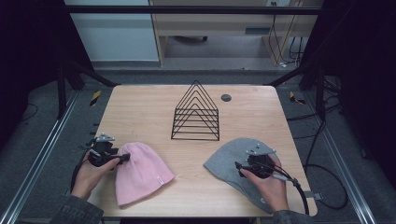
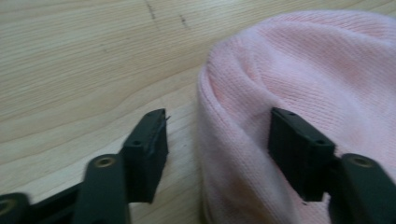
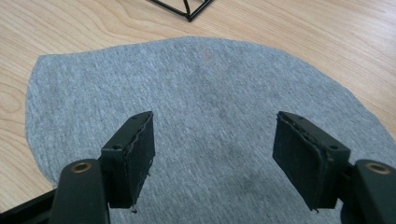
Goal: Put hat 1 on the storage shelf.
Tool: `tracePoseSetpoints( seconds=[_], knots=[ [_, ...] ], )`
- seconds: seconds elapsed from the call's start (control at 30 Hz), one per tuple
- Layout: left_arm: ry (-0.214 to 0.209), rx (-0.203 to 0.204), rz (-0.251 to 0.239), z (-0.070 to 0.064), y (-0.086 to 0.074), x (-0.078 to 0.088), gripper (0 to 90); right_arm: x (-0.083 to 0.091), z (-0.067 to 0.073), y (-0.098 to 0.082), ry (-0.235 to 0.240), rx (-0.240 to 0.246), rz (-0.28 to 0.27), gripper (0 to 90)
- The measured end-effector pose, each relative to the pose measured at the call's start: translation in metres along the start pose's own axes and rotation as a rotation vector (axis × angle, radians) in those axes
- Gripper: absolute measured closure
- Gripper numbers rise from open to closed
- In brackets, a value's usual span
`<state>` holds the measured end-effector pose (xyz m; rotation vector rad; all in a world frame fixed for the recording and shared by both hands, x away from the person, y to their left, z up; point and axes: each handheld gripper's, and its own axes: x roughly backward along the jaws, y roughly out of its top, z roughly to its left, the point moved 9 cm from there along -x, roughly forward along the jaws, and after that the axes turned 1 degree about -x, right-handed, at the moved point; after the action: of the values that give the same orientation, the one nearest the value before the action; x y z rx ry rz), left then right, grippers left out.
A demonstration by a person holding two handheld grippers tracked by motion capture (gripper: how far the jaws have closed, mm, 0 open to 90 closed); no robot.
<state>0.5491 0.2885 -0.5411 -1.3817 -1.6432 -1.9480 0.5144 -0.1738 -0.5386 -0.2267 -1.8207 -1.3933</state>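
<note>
Grasp stage: left gripper (image 2: 218,140) jaws spread astride the pink knitted beanie's (image 1: 139,171) edge at the table's near left; right gripper (image 3: 215,154) spread over the flat grey jersey beanie (image 3: 210,116), near right. Next, judged: close

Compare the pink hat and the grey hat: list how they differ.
Colour: the pink hat is pale pink, the grey hat mid grey.
Fabric: the pink hat is ribbed knit; the grey hat is smooth, fine jersey.
Place: the pink hat lies at the left gripper, whose jaws straddle its edge; the grey hat lies under the right gripper.
Both lie flat on the table.
</note>
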Motion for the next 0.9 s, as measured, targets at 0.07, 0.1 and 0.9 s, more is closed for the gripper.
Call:
tracePoseSetpoints(
  seconds=[0.07, 0.1, 0.9],
  knots=[
    [-0.018, -0.016, 0.008, -0.004, 0.0, -0.001, 49.7, 0.0, 0.001, 0.0, 0.004, 0.006, -0.002, 30.2],
    [-0.028, -0.017, 0.011, -0.006, 0.0, -0.001, 55.2, 0.0, 0.001, 0.001, 0.002, 0.01, -0.002, 30.5],
    [-0.001, -0.345, -0.221, -0.079, 0.09, 0.09, 81.7, 0.031, 0.042, 0.04, 0.094, 0.139, -0.055, 31.7]
  ],
)
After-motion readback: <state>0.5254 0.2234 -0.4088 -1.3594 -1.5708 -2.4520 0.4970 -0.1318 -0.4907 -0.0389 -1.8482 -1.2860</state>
